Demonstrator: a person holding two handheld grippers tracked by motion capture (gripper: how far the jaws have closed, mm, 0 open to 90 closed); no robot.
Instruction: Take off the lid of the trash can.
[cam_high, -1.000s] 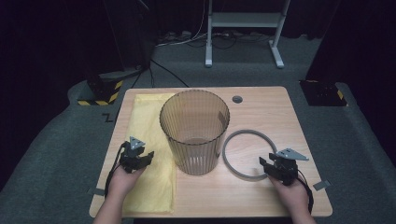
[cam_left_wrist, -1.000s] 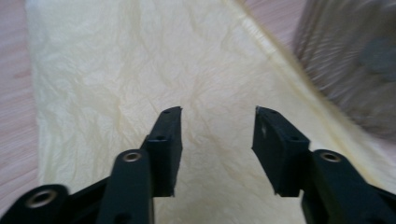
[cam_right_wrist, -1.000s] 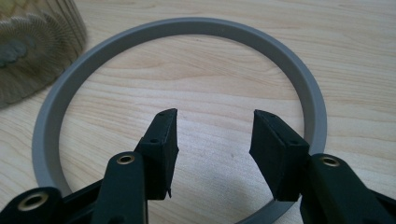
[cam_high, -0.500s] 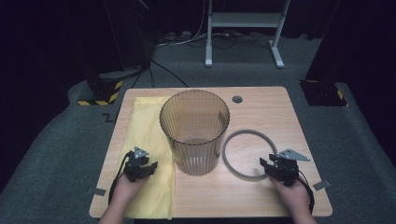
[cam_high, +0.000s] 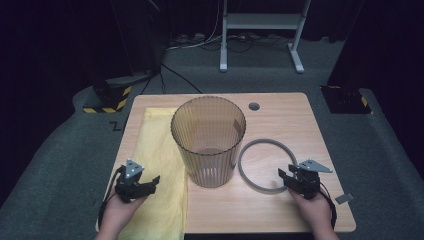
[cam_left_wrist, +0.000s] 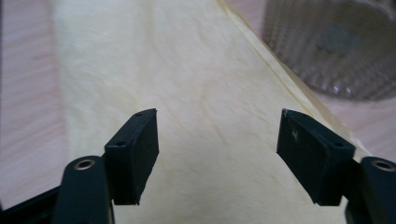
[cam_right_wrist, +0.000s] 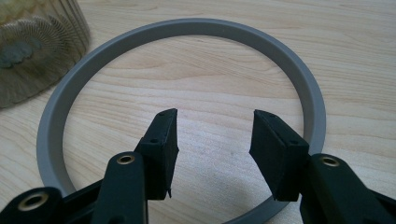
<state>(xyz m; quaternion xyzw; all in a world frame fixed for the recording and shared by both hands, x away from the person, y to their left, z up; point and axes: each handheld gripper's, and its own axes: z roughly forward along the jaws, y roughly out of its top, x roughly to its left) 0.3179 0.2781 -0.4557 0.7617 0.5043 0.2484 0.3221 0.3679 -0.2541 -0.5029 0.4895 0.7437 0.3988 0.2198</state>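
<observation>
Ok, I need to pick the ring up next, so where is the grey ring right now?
In the high view the flat grey plastic ring lies on the wooden table, right of the ribbed translucent bin, just ahead of the right tool.

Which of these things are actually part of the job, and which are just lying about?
In use:
yellow bag under the left tongs
grey ring by the right tongs
ribbed bin

Lying about:
metal stand
floor cables

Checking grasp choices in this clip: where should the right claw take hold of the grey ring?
Probably the near arc of the grey ring, approached from the person's side. It lies flat on the table, thin-walled, and the open right claw already straddles that arc.
</observation>
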